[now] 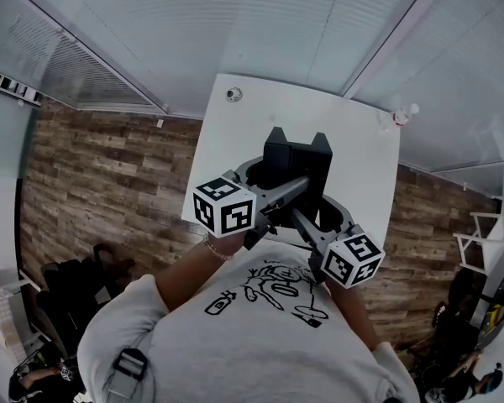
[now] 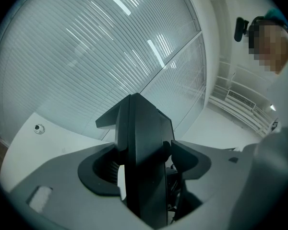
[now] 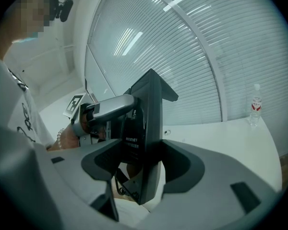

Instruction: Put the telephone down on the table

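steep overhead, opposed close-ups, shared telephone (image 1: 298,162)

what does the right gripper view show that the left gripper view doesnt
Only the right gripper view: a water bottle at the far edge of the table, and the left gripper shut on the telephone from the other side. Only the left gripper view: a slotted vent off to the right. Both: the black telephone gripped between that view's own jaws, the white table and the window blinds.

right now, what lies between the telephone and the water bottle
Nothing but bare white table. The head view shows that stretch clear between the telephone and the water bottle at the far corner.
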### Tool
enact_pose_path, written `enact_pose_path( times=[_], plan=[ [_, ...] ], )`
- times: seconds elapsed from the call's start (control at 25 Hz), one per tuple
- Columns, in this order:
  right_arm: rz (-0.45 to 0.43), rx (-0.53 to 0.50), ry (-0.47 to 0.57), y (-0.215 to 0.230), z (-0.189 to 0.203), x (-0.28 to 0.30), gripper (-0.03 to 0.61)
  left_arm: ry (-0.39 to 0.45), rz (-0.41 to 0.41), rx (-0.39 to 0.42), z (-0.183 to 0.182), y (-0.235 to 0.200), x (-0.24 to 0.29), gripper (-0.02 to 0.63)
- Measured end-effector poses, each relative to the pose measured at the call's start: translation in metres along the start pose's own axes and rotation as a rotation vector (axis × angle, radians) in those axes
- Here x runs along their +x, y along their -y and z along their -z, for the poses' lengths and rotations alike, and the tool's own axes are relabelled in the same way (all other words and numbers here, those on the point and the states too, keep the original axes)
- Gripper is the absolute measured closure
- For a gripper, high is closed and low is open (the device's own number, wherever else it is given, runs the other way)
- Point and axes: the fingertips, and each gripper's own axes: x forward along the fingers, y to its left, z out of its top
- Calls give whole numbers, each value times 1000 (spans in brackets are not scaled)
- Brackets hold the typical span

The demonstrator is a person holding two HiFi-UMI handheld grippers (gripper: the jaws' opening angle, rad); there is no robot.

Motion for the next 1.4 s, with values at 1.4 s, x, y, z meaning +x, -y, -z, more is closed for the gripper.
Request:
enact_pose_path(
  times=[1.4],
  plan=[
    [29,111,-81,50,62,-28,334,-94,-19,-115,78,-7,45,287]
  ],
)
